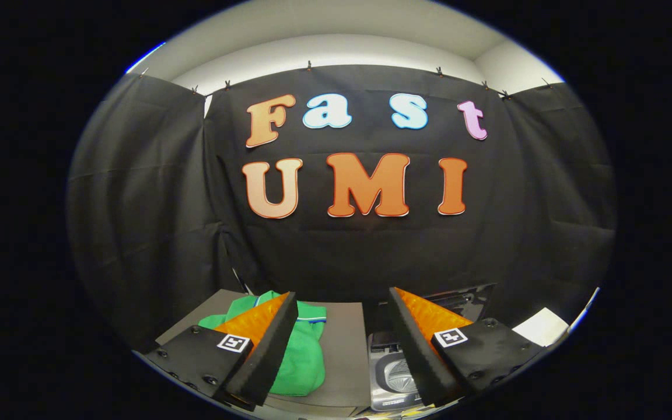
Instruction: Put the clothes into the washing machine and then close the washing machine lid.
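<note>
Below the raised gripper (342, 303), whose two fingers stand wide apart holding nothing, a grey table (345, 356) carries a green garment (304, 361) with a striped collar, partly hidden behind the left finger. Just right of the table sits the washing machine (391, 379), its lid (464, 298) standing up behind the right finger.

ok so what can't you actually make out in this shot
- Green garment on the grey surface, gripper view: one finger of the open hand-held gripper covers its near side, so its full shape is unclear.
- Washing machine, gripper view: the other finger crosses it, so the drum's contents cannot be told.
- Machine lid, gripper view: dark against the black cloth, outline hard to trace.
- White object beyond the fingers: too small to identify.
</note>
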`<act>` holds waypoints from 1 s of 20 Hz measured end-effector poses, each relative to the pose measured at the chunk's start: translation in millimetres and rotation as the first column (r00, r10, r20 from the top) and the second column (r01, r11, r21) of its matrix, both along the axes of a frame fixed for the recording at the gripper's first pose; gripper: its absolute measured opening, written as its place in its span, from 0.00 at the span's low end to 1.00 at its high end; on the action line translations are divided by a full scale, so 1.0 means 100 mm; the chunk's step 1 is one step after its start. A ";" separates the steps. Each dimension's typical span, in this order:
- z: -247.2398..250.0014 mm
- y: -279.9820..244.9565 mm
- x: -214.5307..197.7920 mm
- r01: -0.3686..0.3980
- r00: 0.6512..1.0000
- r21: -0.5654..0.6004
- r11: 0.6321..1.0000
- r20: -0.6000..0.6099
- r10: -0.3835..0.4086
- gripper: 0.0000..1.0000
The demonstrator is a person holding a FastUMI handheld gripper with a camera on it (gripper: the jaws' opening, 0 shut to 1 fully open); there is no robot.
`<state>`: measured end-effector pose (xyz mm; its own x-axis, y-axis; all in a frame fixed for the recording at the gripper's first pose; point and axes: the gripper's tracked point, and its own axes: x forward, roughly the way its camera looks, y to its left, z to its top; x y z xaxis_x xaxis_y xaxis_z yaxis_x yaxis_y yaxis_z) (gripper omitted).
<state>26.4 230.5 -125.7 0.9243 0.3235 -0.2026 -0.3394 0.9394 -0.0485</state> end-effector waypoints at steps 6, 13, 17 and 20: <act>-0.46 0.53 0.05 -0.082 0.993 0.002 0.997 -0.082 0.082 0.99; -1.12 0.98 0.05 -0.152 0.974 -0.077 0.985 -0.179 0.137 0.99; -1.32 1.17 -0.02 -0.187 0.965 -0.105 0.977 -0.207 0.163 0.99; -1.46 1.27 -0.06 -0.211 0.955 -0.108 0.972 -0.234 0.181 0.99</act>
<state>20.6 357.6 -271.6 0.7725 0.4511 -0.4469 -0.5324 0.8437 -0.0686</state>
